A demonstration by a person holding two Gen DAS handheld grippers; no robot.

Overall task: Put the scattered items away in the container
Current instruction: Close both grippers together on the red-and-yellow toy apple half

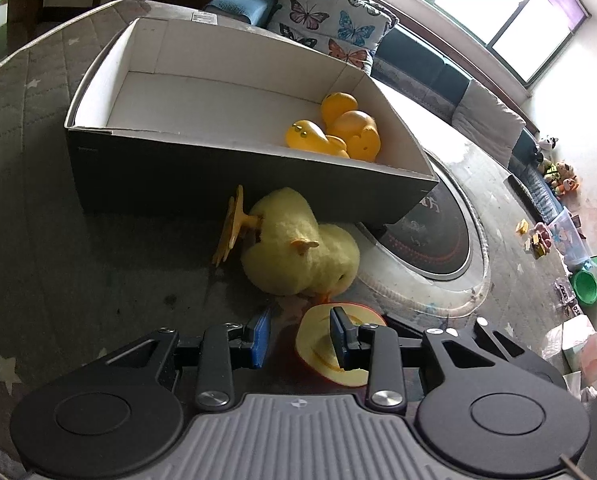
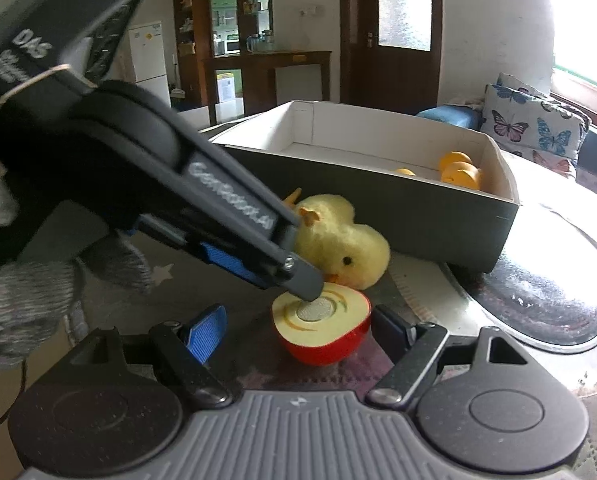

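Note:
A toy apple half [image 2: 322,332], red-skinned with its pale cut face up, lies on the star-patterned mat. My right gripper [image 2: 298,336] stands open around it, a finger on each side with small gaps. My left gripper [image 2: 286,284] comes down from the left, and one fingertip [image 2: 310,294] rests on the metal disc in the cut face. In the left wrist view the left gripper [image 1: 300,336] is partly open, with the apple half [image 1: 318,352] under its right finger. A yellow plush duck [image 1: 294,248] lies on its side against the dark box [image 1: 238,176], which holds rubber ducks [image 1: 338,132].
The box [image 2: 378,208] is white inside. A round dark inset [image 1: 430,232] sits right of it. Butterfly cushions [image 2: 538,124] lie behind. A gloved hand [image 2: 18,300] holds the left gripper. Toys and a green bowl [image 1: 585,286] lie on the floor, far right.

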